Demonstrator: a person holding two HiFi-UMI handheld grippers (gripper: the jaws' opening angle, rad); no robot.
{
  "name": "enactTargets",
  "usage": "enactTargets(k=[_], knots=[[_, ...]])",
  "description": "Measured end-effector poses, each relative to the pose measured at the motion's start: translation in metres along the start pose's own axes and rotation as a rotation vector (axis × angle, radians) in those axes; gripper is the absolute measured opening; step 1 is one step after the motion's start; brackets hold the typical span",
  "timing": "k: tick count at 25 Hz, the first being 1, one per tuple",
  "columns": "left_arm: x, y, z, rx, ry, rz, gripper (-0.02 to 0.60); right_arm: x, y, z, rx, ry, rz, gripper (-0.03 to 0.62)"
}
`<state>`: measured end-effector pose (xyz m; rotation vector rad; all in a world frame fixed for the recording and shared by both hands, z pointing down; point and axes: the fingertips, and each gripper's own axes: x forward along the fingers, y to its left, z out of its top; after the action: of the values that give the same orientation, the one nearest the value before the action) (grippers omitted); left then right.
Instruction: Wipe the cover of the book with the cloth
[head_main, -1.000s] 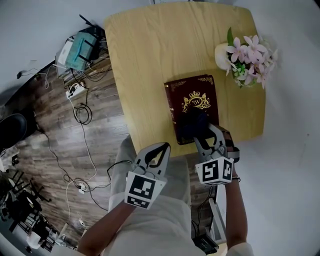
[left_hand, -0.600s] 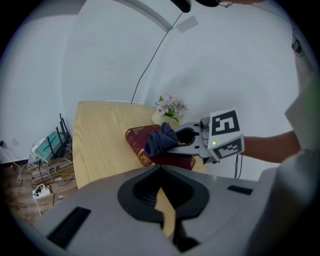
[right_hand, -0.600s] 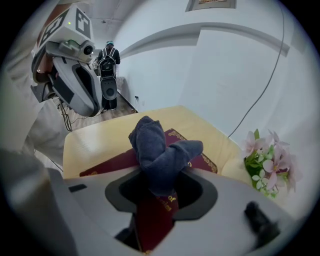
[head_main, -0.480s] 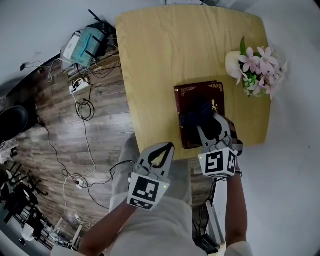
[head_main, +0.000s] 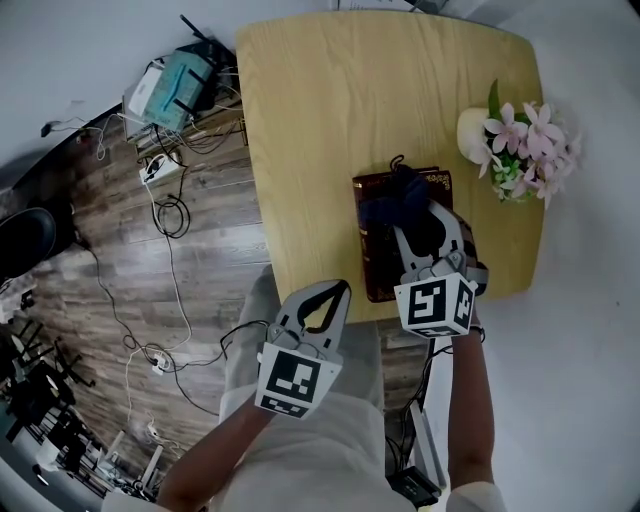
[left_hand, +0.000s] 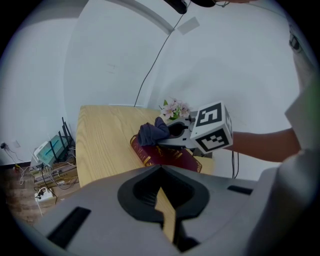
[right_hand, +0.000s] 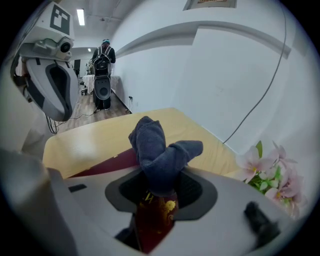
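Right gripper (right_hand: 159, 176): jaws clamped tight on the cloth (right_hand: 161, 142), a dark blue wad. Most of it bunches up & fwd past the tips, w/ a bit tucked down btwn the pads. Directly under the jaws is the book (right_hand: 156, 220), dark red w/ gold print, lying flat. The tips sit over its far end. In the left gripper view the cloth looks to rest on the far part of the cover. The book's near end runs back under the gripper body, toward the person. It lies on the table (head_main: 320, 120), light wood, at the near right part of the top. Ahead & to the right of these jaws, just past the book's far corner, are pink flowers (head_main: 525, 150) in a white vase (head_main: 468, 128), near the book but not touching.

Left gripper (left_hand: 160, 169): tips together, nothing btwn them. Only the hollow behind the tips is open, w/ a sliver of table showing through. It is held off the table by the near edge, over the person's lap, left of & behind the right jaws, apart from book & cloth. The book & cloth lie ahead of its jaws, a bit right.

Left of the left jaws, down on the wood floor (head_main: 110, 270): loose cables (head_main: 165, 225), a white power strip (head_main: 152, 175) & a teal box (head_main: 178, 85).

Far off left of the right jaws, a person w/ a backpack (right_hand: 102, 52) stands at the back of the room.
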<state>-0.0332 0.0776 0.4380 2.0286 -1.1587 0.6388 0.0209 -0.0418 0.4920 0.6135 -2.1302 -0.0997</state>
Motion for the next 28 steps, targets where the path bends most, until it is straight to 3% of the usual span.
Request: enactTargets(k=[10, 17, 28], knots=[[0.003, 0.000, 0.003, 0.013, 0.002, 0.000, 0.006, 0.018, -0.032, 0.016, 0.087, -0.032, -0.080, 0.155], [0.001, 0.006, 0.011, 0.028, -0.008, 0.000, 0.006, -0.004, -0.051, 0.028, 0.163, -0.094, -0.127, 0.155], [0.005, 0.010, 0.006, 0.054, 0.007, -0.016, 0.006, -0.051, -0.018, -0.003, 0.205, -0.080, -0.103, 0.155]])
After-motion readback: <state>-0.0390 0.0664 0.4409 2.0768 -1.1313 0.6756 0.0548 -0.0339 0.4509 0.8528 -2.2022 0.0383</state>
